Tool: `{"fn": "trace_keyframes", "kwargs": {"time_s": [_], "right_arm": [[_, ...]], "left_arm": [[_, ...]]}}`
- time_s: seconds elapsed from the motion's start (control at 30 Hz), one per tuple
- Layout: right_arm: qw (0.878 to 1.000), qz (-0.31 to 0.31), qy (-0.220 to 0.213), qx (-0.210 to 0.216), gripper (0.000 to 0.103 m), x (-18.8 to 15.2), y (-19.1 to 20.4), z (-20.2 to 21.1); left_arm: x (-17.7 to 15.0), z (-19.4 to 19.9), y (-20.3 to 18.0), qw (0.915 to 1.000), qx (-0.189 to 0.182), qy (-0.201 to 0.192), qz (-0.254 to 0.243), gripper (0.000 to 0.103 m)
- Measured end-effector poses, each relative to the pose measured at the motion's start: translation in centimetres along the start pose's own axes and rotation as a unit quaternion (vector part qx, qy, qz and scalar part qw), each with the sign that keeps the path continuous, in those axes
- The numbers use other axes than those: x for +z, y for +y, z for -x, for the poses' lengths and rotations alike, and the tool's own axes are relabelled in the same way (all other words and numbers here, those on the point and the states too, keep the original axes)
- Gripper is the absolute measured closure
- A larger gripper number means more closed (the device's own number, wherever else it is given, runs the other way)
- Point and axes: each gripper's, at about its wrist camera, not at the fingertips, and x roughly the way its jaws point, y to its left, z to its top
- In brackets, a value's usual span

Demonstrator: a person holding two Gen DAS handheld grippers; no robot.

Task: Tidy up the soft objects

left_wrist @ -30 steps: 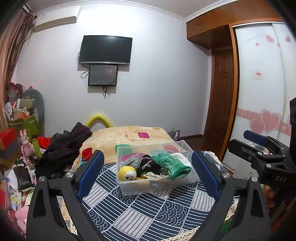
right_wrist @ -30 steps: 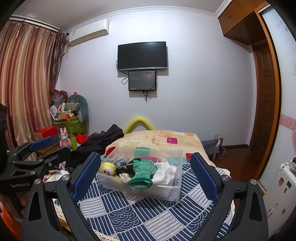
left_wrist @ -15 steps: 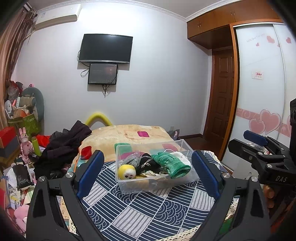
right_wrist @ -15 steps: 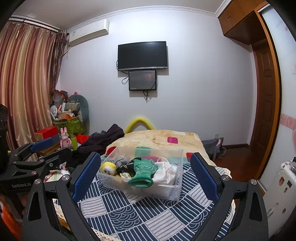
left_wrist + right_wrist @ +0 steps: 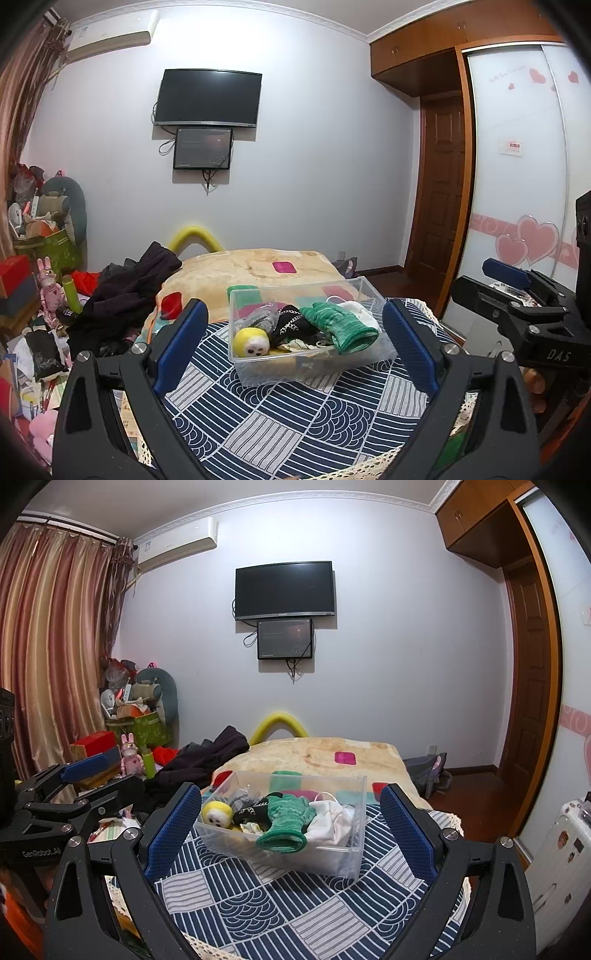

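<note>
A clear plastic bin [image 5: 314,369] [image 5: 343,860] stands on a blue patterned cloth [image 5: 295,417] [image 5: 280,904]. It holds a yellow plush ball [image 5: 251,341] [image 5: 217,813], a green glove [image 5: 341,325] [image 5: 290,821], black fabric [image 5: 291,325] and white fabric [image 5: 332,819]. My left gripper [image 5: 295,350] is open and empty, well short of the bin. My right gripper [image 5: 291,834] is open and empty, also short of it. Each gripper shows at the edge of the other's view.
A bed with a beige blanket [image 5: 258,266] lies behind the cloth, with dark clothes [image 5: 129,291] at its left. Boxes and toys [image 5: 37,277] clutter the left floor. A door [image 5: 439,203] and a wardrobe stand at right. A TV hangs on the far wall.
Both grippers have tilted slightly upward, so the bin sits a little lower in both views. Nothing in the bin has moved.
</note>
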Motion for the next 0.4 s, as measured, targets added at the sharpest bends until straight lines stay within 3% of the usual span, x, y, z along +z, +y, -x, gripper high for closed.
{"fn": "trace_keyframes", "kwargs": {"time_s": [0.4], "right_arm": [[1.0, -0.001, 0.005, 0.003, 0.006, -0.25, 0.32, -0.05]], "left_arm": [[-0.17, -0.03, -0.34, 1.0, -0.003, 0.001, -0.005, 0.007]]}}
